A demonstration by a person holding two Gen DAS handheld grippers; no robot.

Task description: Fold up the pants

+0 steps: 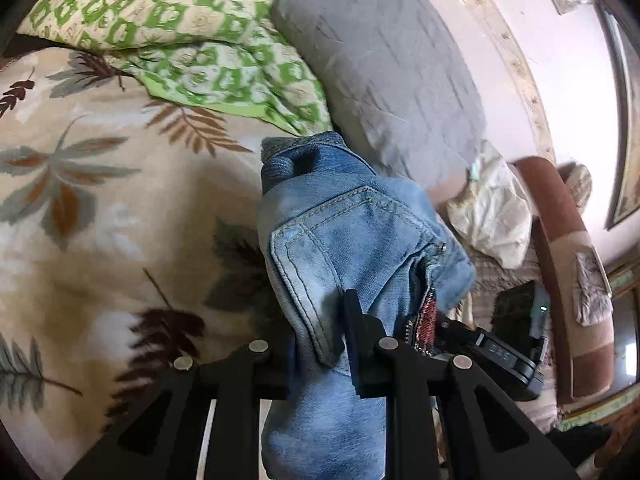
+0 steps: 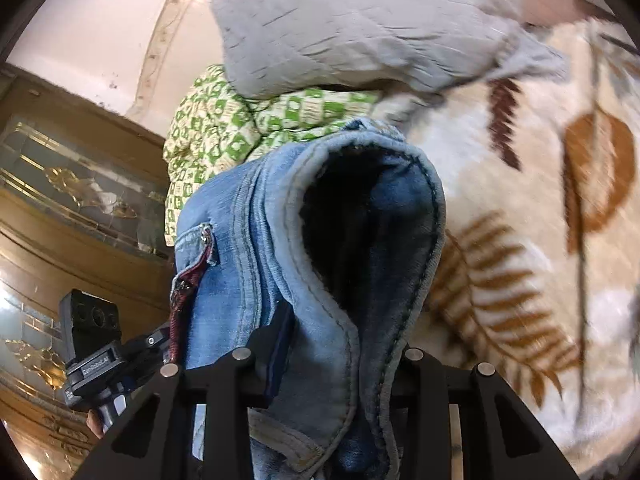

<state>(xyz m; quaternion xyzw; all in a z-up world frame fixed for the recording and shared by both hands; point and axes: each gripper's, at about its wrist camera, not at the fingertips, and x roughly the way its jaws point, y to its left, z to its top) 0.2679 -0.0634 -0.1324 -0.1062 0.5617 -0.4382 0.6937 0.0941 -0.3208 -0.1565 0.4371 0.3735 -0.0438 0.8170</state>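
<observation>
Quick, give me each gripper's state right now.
Left gripper: shut on the jeans, near the back pocket.
Right gripper: shut on the jeans, gripping a bunched fold of denim.

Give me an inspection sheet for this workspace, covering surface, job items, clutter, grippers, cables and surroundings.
Surface: leaf-print blanket covering the bed.
Job's things: blue jeans, bunched and lifted, held at two spots.
Clutter: green patterned quilt, grey pillow, crumpled white cloth.
Grippers: left gripper shut on the denim beside a back pocket; right gripper shut on a folded denim edge.
Cables: nothing seen.
Surroundings: pale wall; wooden cabinet with gilt glass.
</observation>
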